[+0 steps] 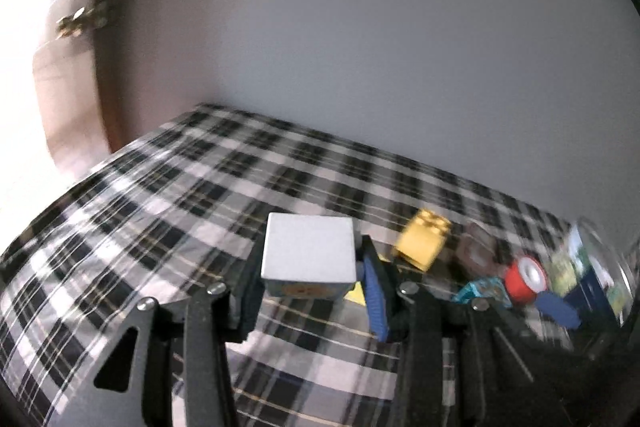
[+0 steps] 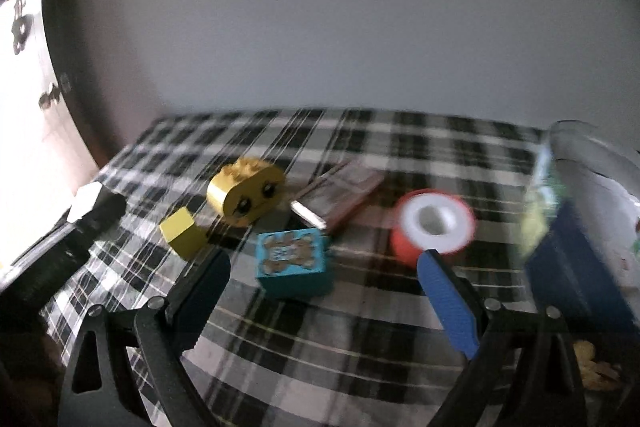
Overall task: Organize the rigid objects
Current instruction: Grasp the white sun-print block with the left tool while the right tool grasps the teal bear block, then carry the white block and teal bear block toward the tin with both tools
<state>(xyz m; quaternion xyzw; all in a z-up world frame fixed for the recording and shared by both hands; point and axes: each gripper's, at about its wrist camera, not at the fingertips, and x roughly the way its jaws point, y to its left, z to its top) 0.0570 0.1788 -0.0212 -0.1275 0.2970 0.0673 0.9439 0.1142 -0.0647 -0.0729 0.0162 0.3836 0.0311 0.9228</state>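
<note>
Blocks are what this job turns on, and one is already taken: the left gripper (image 1: 310, 267) pinches a white block (image 1: 308, 247) between its pads, lifted over the plaid cloth (image 1: 160, 207) at lower centre of the left view. The right gripper (image 2: 324, 267) stands spread with nothing between its pads, aimed at a teal block (image 2: 294, 261) just ahead at centre of the right view. Beyond it lie a red roll (image 2: 434, 227), a yellow faced brick (image 2: 246, 197), a small yellow piece (image 2: 182, 233) and a flat brownish piece (image 2: 340, 197), all loose on the cloth, so most of the sorting seems left to do. A clear container (image 2: 592, 207) at the right edge already holds some items, blurred. The cloth's left half lies open in the left view; a wall (image 1: 360, 47) closes the far edge, and the cloth drops off at the left.
</note>
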